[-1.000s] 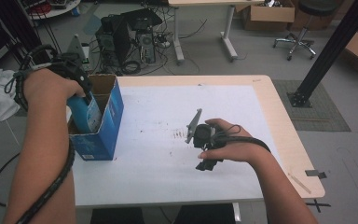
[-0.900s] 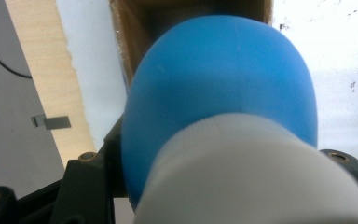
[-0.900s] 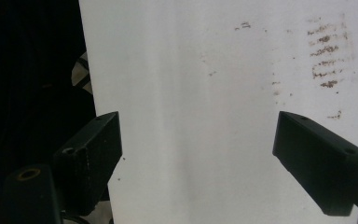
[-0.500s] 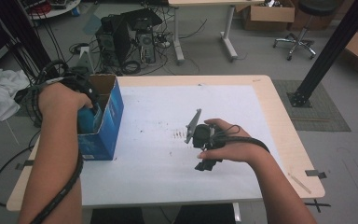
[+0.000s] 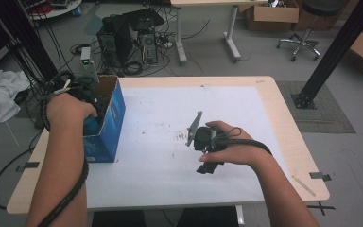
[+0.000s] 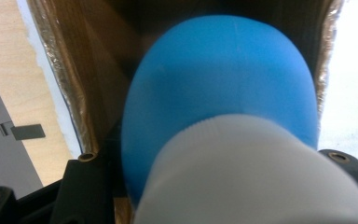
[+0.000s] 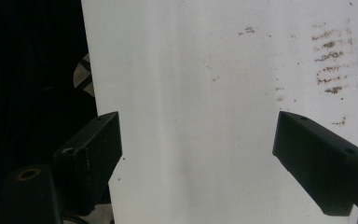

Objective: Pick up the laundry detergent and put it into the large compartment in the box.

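Quick count: 2 hand-held grippers, the left hand-held gripper (image 5: pixel 90 109) down inside 1 blue cardboard box (image 5: pixel 108 124) and the right hand-held gripper (image 5: pixel 207 150) out over the white sheet. There's 1 blue bottle (image 6: pixel 221 88) with 1 white cap (image 6: pixel 251 172), clamped between the left one's 2 black jaws, and the right one's 2 jaws stand wide apart with nothing in them. Also 1 worktop (image 5: pixel 288 137) with 1 white sheet (image 5: pixel 160 118) on it, 2 forearms coming in from the bottom, and 1 office chair (image 5: pixel 307 28) in the back.

Blue bottle (image 6: pixel 219 79) with white cap (image 6: pixel 251 172), blue box (image 5: pixel 108 127) with brown inside, black tongs (image 7: pixel 200 154).
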